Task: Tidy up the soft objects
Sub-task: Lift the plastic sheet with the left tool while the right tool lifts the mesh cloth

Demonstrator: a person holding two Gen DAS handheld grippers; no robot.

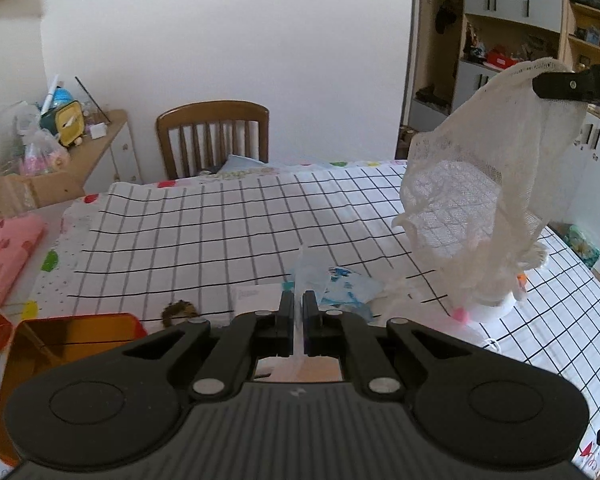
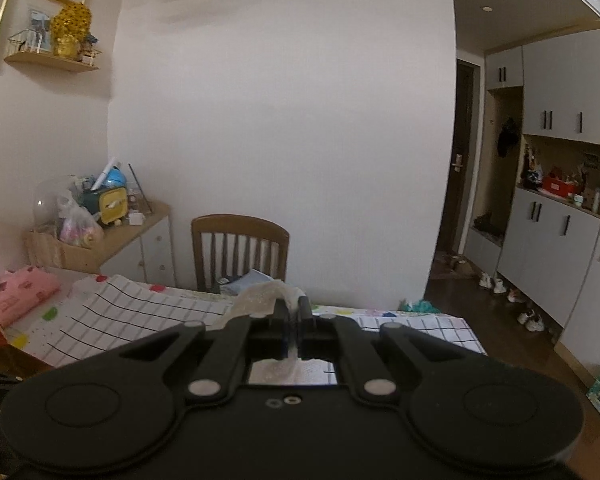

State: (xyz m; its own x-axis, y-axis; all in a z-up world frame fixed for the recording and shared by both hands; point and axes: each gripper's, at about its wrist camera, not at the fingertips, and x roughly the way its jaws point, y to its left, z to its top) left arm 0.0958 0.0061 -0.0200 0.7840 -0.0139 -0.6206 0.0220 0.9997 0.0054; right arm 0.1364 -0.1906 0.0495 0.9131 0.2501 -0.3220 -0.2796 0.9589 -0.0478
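The left tongs [image 1: 299,312] are clenched on a thin strip of clear plastic film [image 1: 305,270] that rises between the two pads and runs toward 12 o'clock from the tips. The right tongs [image 2: 295,312] are clenched on the top edge of a white mesh bag [image 1: 480,184]; in the right wrist view the bunched white netting pokes up past the fingertips at 11 o'clock. In the left wrist view the right tongs come in from the 2 o'clock edge, and the bag hangs down from them, well above the tabletop [image 1: 188,240], open-weave and see-through, with the checked cloth showing through its lower half. Its bottom end trails to about 4 o'clock of the left tongs, where a white lump with pink bits [image 1: 488,308] sits at the bag's lower end; whether it lies inside the bag I cannot tell.

Just beyond the left tips, at 1 o'clock, lies a crumpled blue-and-white packet [image 1: 350,290]. At 11 o'clock a white card [image 1: 256,298] lies flat, with a small brownish tuft [image 1: 179,312] to its left. At 9 o'clock stands an orange tin [image 1: 76,336], open. Farther off at 10 o'clock a folded pink cloth [image 1: 8,252] rests on the tabletop edge. A wooden chair [image 1: 214,138] stands at the far side, at 12 o'clock.
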